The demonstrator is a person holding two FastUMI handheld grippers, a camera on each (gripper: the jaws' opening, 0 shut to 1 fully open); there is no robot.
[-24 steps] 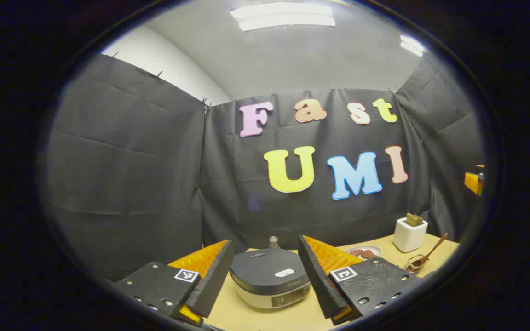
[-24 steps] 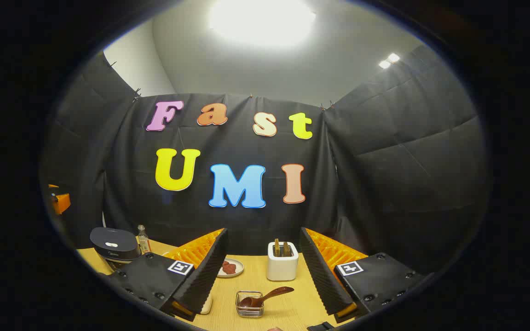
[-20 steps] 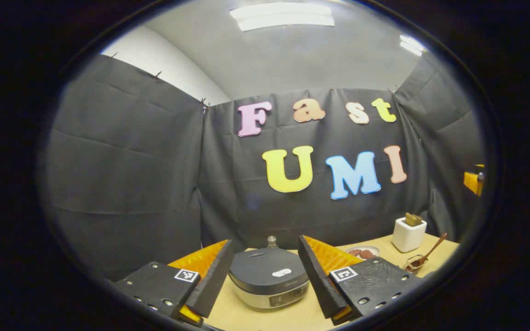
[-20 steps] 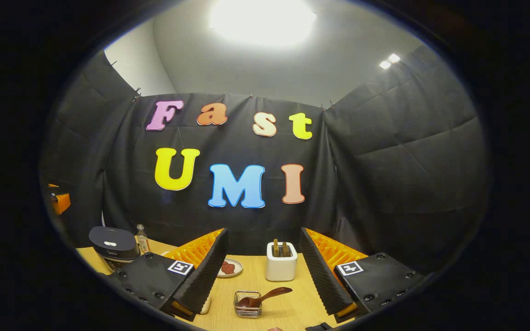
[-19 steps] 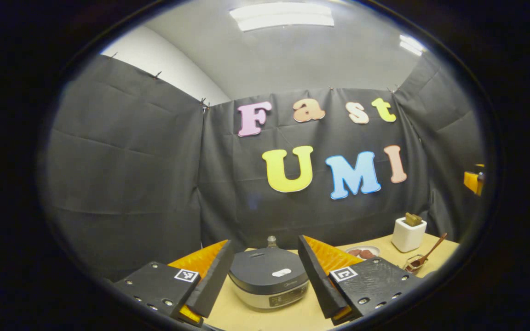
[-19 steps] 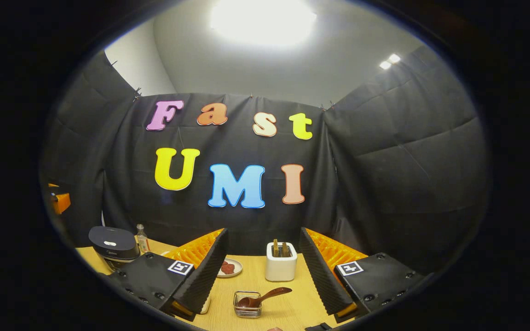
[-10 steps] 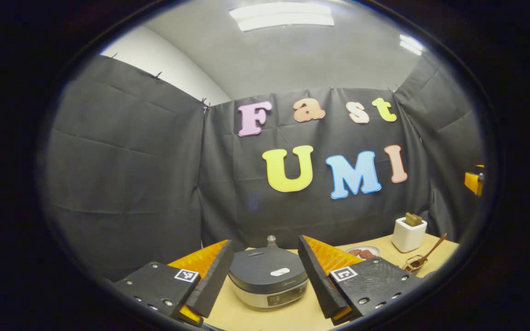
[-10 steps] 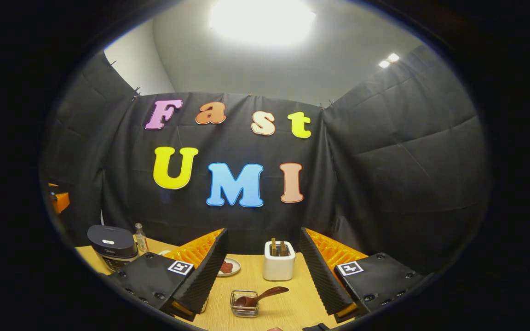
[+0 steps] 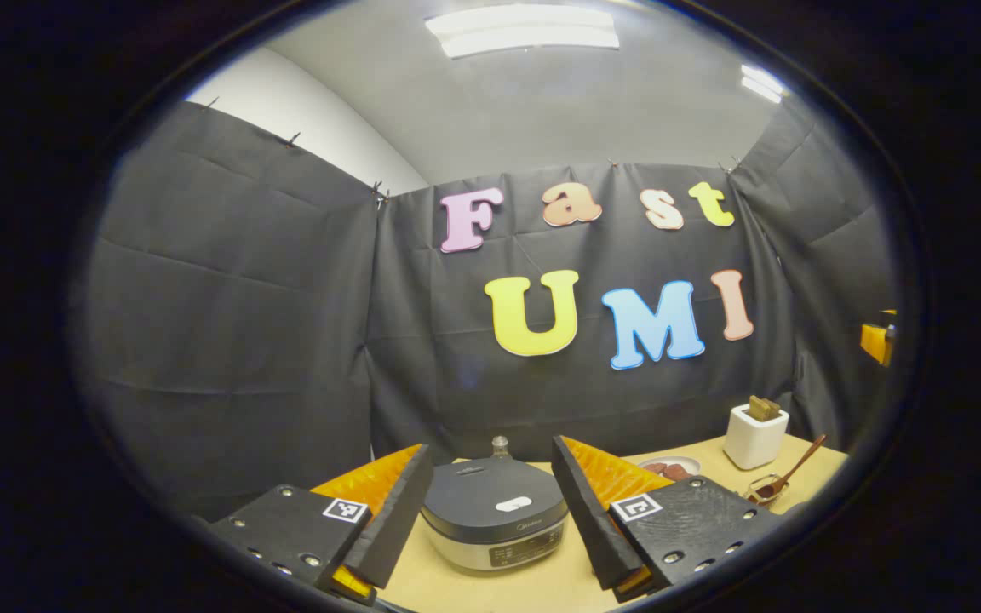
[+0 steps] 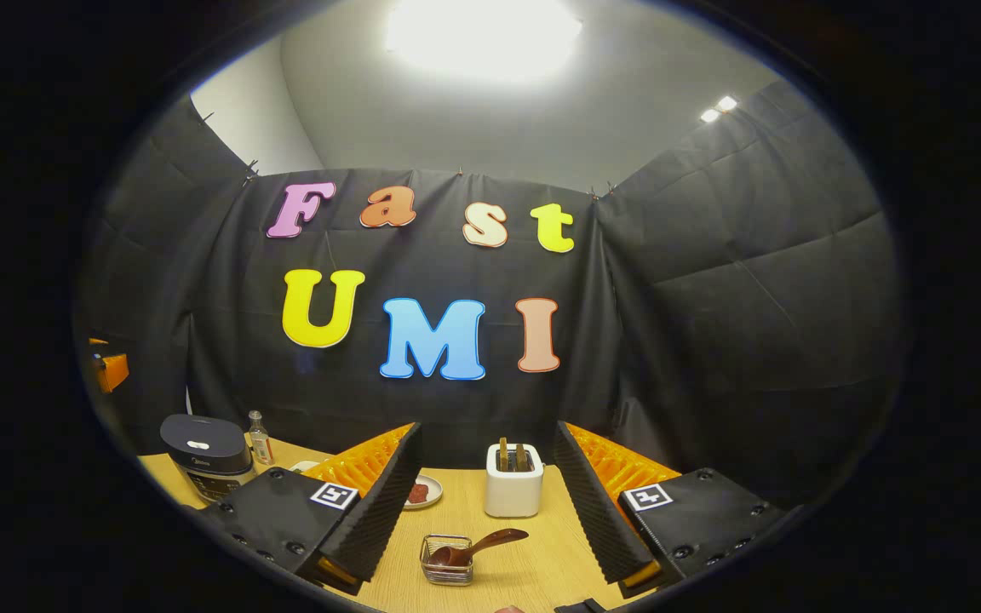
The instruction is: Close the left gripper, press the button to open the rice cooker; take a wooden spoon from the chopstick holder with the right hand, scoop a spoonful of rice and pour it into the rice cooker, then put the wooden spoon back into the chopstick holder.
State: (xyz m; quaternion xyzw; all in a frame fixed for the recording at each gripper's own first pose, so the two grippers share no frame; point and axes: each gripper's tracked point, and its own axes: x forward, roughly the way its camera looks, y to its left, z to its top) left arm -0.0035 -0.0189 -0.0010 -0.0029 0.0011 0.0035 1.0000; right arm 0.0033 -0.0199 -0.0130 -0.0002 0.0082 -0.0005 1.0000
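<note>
A dark-lidded rice cooker (image 9: 495, 519) with its lid down stands on the wooden table, straight ahead between the fingers of my left gripper (image 9: 490, 464), which is open and short of it. The rice cooker (image 10: 205, 455) sits far left in the right gripper view. My right gripper (image 10: 486, 447) is open above the table, facing the white chopstick holder (image 10: 512, 489) with wooden utensils upright in it. A wooden spoon (image 10: 478, 545) rests in a small glass dish (image 10: 446, 569) just below. The holder (image 9: 754, 434) and spoon (image 9: 793, 472) stand at the right in the left gripper view.
A small glass bottle (image 10: 260, 438) stands behind the cooker. A small plate (image 10: 422, 492) with reddish food lies between cooker and holder, and that plate (image 9: 671, 466) shows in the left gripper view too. Black cloth walls close the booth behind and at both sides.
Both grippers drift very slightly; the objects slide a little leftward and upward in the right gripper view. Both stay open and nothing on the table has moved.
</note>
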